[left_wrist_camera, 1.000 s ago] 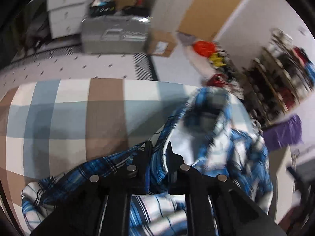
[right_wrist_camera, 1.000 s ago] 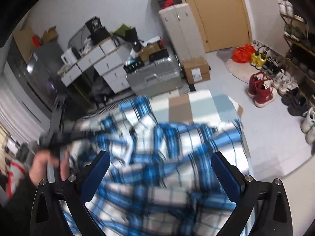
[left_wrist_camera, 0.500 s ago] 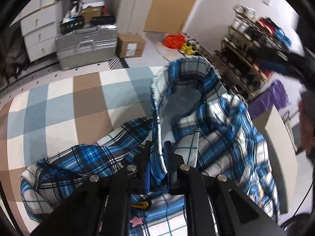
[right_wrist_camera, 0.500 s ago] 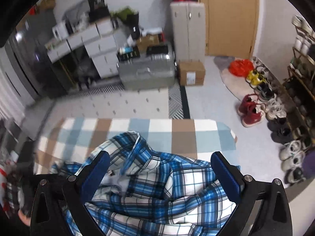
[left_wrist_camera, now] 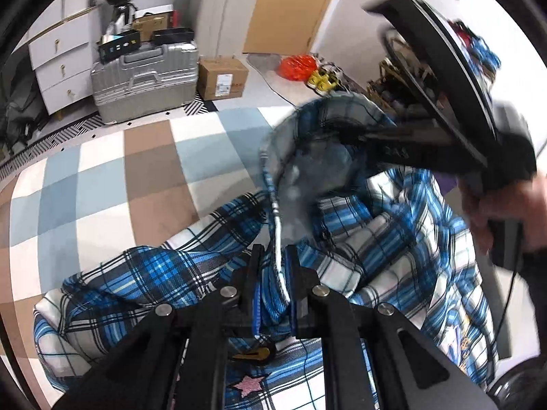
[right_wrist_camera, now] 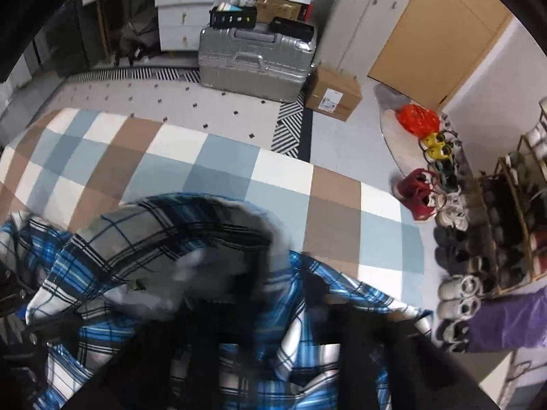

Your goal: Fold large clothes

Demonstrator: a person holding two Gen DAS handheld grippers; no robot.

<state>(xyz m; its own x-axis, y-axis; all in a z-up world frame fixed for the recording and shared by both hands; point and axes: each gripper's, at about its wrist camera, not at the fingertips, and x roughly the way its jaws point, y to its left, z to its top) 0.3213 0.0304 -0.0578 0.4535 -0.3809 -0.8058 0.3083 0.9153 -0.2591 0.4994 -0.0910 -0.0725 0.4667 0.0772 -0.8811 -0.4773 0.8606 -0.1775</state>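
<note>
Blue plaid hooded shirt is heaped, unfolded, on the checked blanket. Left gripper is clamped on the shirt's front edge near the hood. Right gripper, blurred, has snapped closed from wide open a second ago and has been brought in at the hood; cloth looks caught, though not certainly. Step judged: gathering the shirt for spreading. Next, both holds should be drawn apart and the shirt laid flat.
</note>
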